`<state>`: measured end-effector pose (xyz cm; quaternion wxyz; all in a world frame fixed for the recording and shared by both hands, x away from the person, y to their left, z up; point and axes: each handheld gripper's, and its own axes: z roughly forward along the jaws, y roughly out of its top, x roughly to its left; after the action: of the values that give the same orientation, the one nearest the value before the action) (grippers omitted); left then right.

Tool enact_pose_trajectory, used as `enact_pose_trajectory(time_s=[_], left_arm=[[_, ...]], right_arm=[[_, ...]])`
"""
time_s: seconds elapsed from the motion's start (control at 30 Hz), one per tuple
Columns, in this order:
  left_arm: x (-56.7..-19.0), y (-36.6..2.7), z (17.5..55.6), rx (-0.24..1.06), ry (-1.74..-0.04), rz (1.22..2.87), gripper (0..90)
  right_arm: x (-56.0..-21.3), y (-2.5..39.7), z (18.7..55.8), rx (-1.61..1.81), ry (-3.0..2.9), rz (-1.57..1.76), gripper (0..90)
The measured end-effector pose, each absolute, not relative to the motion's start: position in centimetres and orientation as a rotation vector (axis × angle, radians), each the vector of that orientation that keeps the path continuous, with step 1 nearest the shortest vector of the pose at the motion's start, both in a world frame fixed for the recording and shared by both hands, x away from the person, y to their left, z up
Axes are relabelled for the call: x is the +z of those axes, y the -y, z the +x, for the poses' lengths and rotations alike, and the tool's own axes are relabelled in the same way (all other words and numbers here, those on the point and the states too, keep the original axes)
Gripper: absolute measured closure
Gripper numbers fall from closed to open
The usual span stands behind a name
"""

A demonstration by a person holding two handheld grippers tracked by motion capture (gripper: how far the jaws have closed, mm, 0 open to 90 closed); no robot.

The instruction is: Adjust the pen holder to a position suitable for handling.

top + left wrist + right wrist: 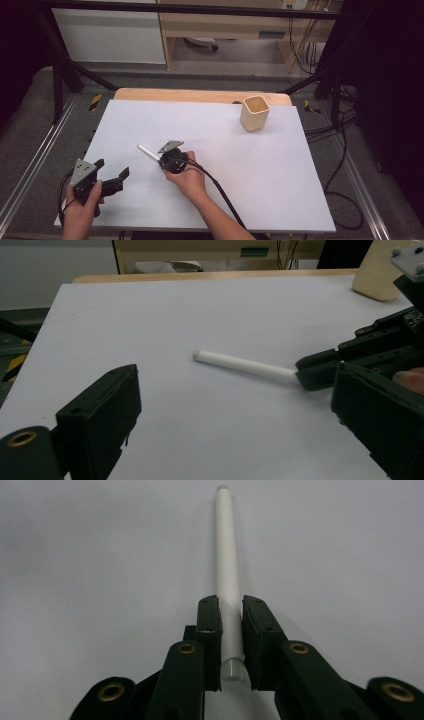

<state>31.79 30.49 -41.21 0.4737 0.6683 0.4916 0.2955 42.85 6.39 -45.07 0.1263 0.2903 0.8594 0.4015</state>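
My left hand-held gripper point(111, 174) hangs low over the tabletop point(260, 165), jaws spread wide with nothing between them, left of the white pen point(148, 152). The pen lies on the white sheet, well short of the beige cup point(254, 113). My right hand-held gripper point(231, 630) has its jaws clamped on the pen's near end.

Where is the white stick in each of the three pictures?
High view: the white stick lies left of centre on the white table, its near end in the right tongs.
Left gripper view: it lies mid-picture, running to the right tongs at the right.
Right gripper view: it runs up the middle from between the jaws.
Shared landmark: the right tongs.
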Motion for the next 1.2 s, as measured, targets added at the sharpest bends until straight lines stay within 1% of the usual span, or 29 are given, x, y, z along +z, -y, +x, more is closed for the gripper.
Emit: enact_pose_trajectory(time_s=[0.17,0.2,0.4,0.47,0.53,0.6,0.67,0.7,0.83,0.9,1.2], left_arm=[[-41.2,-30.4,31.7,0.723,-1.201,1.635,6.2],[-41.2,-30.4,31.6,0.724,-1.201,1.634,6.2],[-41.2,-30.2,31.6,0.718,-1.195,1.64,6.2],[-41.3,-30.1,31.7,0.717,-1.194,1.644,6.2],[-41.2,-30.0,31.6,0.719,-1.191,1.648,6.2],[-41.2,-29.8,31.6,0.721,-1.185,1.651,6.2],[-41.3,-29.8,31.5,0.717,-1.182,1.658,6.2],[-41.3,-29.7,31.4,0.711,-1.181,1.659,6.2],[-41.4,-29.4,31.4,0.689,-1.165,1.66,6.2],[-41.6,-28.8,31.2,0.655,-1.164,1.684,6.3],[-41.5,-27.0,31.1,0.607,-1.107,1.699,6.4]], right_arm=[[-44.5,-5.1,42.4,1.191,-2.493,0.823,78.9],[-44.2,-4.1,42.1,1.21,-2.481,0.827,78.9],[-43.6,-1.8,41.4,1.232,-2.446,0.829,78.9],[-43.4,0.0,40.9,1.242,-2.425,0.856,78.9],[-43.3,0.5,40.8,1.246,-2.418,0.86,78.9],[-43.0,2.4,40.4,1.254,-2.402,0.863,78.9],[-43.0,3.1,40.2,1.254,-2.397,0.872,78.9],[-43.1,4.5,39.9,1.26,-2.384,0.886,78.9],[-43.5,7.3,39.2,1.271,-2.361,0.92,78.9],[-43.5,8.6,38.8,1.279,-2.351,0.933,78.9],[-42.7,13.2,37.1,1.338,-2.311,0.944,78.9]])
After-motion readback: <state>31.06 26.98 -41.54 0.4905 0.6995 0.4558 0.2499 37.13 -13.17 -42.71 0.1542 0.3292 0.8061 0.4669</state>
